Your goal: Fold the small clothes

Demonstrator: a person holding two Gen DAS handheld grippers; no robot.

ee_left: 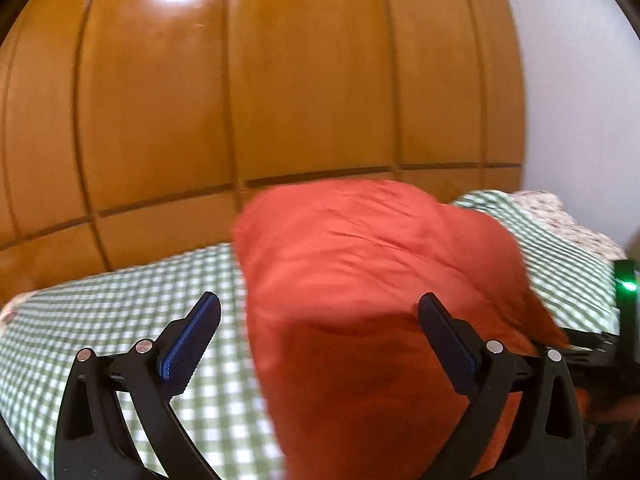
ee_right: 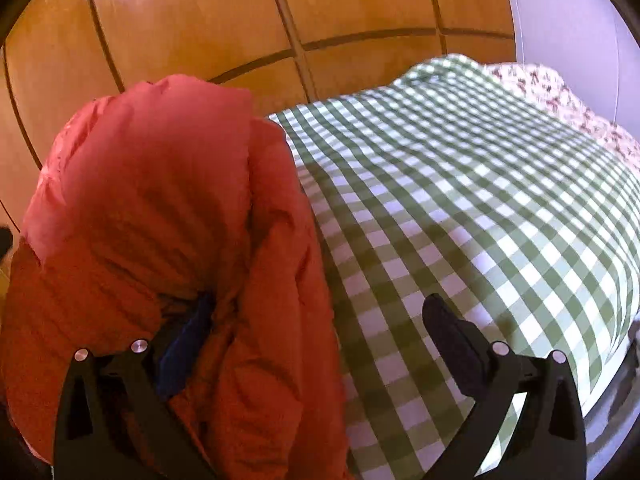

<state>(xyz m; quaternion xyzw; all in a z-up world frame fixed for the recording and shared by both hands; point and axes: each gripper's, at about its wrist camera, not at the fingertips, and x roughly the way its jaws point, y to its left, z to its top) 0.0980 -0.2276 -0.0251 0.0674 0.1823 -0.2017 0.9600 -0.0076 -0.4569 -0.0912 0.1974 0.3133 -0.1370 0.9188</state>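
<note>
An orange-red garment (ee_left: pixel 360 280) lies in a loose heap on a green-and-white checked sheet (ee_left: pixel 120 312). In the left wrist view my left gripper (ee_left: pixel 320 320) is open, with its jaws wide apart. The cloth fills the gap between them and drapes against the right finger (ee_left: pixel 444 336). In the right wrist view the same garment (ee_right: pixel 160 220) bulges at the left. My right gripper (ee_right: pixel 320 324) is open too. Its left finger (ee_right: pixel 188 340) is partly buried in the folds. Its right finger (ee_right: pixel 448 332) hangs over the bare sheet (ee_right: pixel 460 200).
A tall wooden panelled wardrobe (ee_left: pixel 240 100) stands close behind the bed. A floral pillow (ee_right: pixel 560 96) lies at the far right end. A white wall (ee_left: pixel 580 100) is at the right. A dark device with a green light (ee_left: pixel 626 284) sits at the right edge.
</note>
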